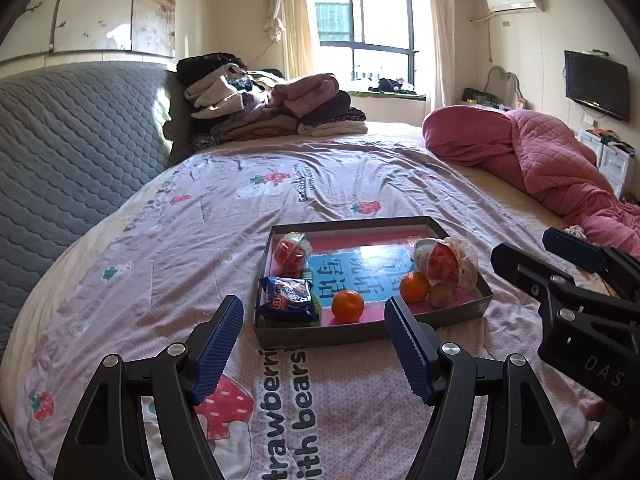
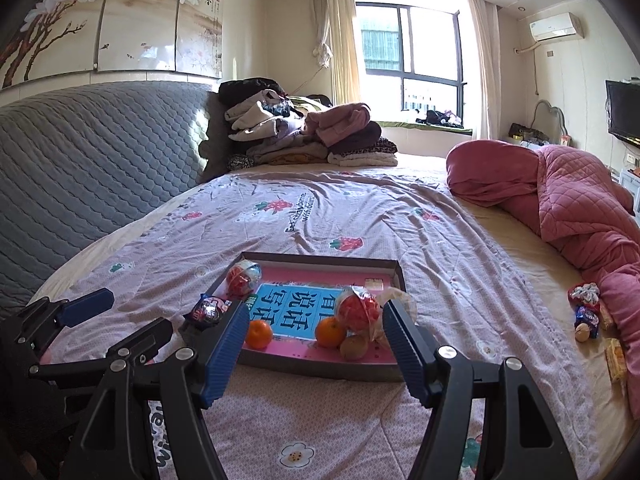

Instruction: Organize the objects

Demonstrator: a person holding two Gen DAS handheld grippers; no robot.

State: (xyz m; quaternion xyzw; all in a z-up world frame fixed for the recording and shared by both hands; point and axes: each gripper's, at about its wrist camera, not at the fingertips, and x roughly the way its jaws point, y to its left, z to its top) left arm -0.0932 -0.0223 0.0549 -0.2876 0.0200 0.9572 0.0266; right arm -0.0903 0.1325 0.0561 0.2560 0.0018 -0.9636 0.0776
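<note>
Left wrist view.
- Landmark: shallow cardboard tray (image 1: 374, 330), rectangular, dark rim, pink glossy liner with a blue printed panel, lying on the strawberry-print quilt (image 1: 200, 216).
- Left gripper (image 1: 314, 322): we hold it empty, its ribbed blue pads spread wide, just short of the tray's near wall.
- In the tray, near left corner: crinkled blue foil snack packet (image 1: 286, 298). Beside it toward the centre: smooth round orange (image 1: 347, 306), dead ahead between our fingers.
- Far left corner: clear plastic ball (image 1: 292, 252) with red filling.
- Right side: second orange (image 1: 415, 286), dull brown fruit (image 1: 441, 295) touching it, and a red ball in wrinkled clear wrap (image 1: 444, 260) behind.
- Right gripper (image 1: 536, 252): beside the tray's right edge, parted and empty.

Right wrist view.
- Right gripper (image 2: 316, 320): wide apart, nothing between the pads, over the tray's (image 2: 320, 368) near wall.
- Loose snacks (image 2: 588, 312): small wrapped pieces on the bare sheet, well to the right of the tray, against the pink quilted blanket (image 2: 580, 208).

We judge these strays the things to collect next. They lie off our right side, so the right hand is nearer; their long axes are too small to tell.
</note>
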